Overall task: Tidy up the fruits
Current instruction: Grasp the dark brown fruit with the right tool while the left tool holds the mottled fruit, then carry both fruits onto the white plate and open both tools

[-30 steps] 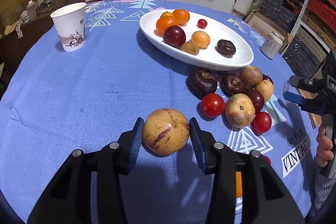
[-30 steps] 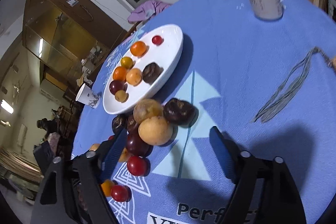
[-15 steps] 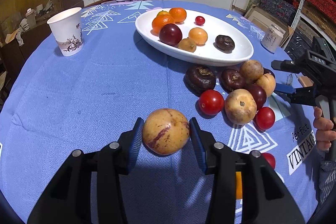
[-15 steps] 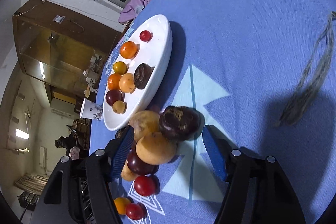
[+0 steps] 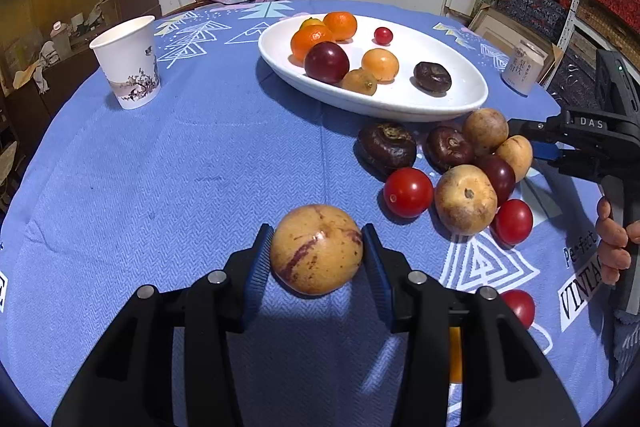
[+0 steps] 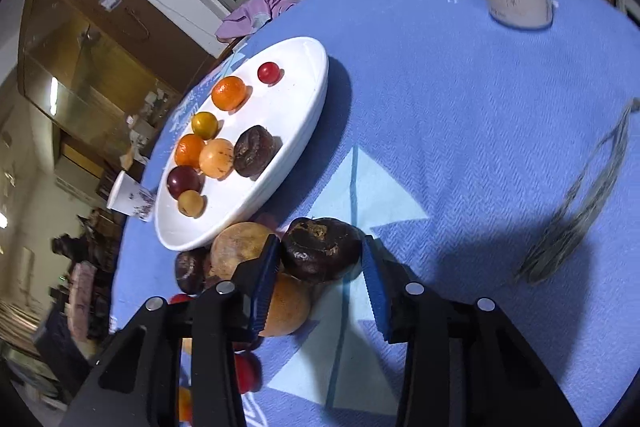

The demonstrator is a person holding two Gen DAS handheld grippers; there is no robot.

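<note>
The left gripper pinches a yellow purple-streaked fruit just above the blue tablecloth. The right gripper has its jaws closing around a dark wrinkled fruit at the edge of the loose fruit pile, pads at its sides. Beyond lies the white oval dish holding 7 fruits.

Glossy white ceramic-looking plate sits on matt woven blue tablecloth.
</note>
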